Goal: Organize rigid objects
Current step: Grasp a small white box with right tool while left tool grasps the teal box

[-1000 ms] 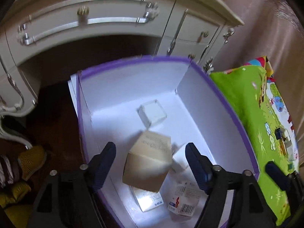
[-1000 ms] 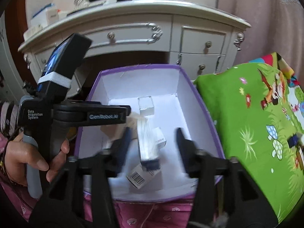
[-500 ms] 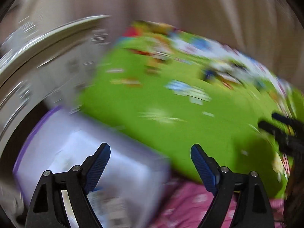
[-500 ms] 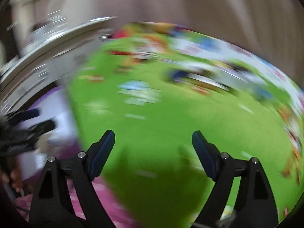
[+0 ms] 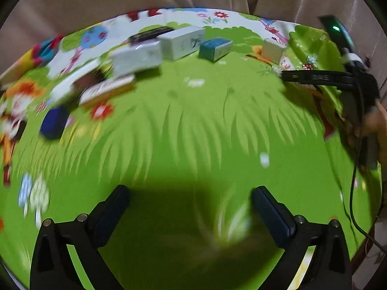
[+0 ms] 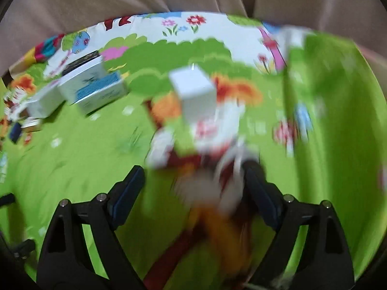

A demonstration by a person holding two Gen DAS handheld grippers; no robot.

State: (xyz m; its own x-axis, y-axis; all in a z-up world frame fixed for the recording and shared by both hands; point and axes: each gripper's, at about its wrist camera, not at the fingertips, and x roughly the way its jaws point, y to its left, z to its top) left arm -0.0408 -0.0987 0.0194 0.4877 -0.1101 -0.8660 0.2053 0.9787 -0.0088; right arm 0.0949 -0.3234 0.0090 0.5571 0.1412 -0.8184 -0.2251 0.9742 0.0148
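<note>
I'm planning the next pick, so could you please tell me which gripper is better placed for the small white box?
Probably the right gripper: open, with the small white box ahead. From the open left gripper, it sits far off.

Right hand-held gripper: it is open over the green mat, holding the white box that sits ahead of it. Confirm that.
Not quite. The right hand-held gripper is open over the green mat, but it holds nothing: in the right wrist view the white box stands on the mat ahead of the fingers, apart from them.
</note>
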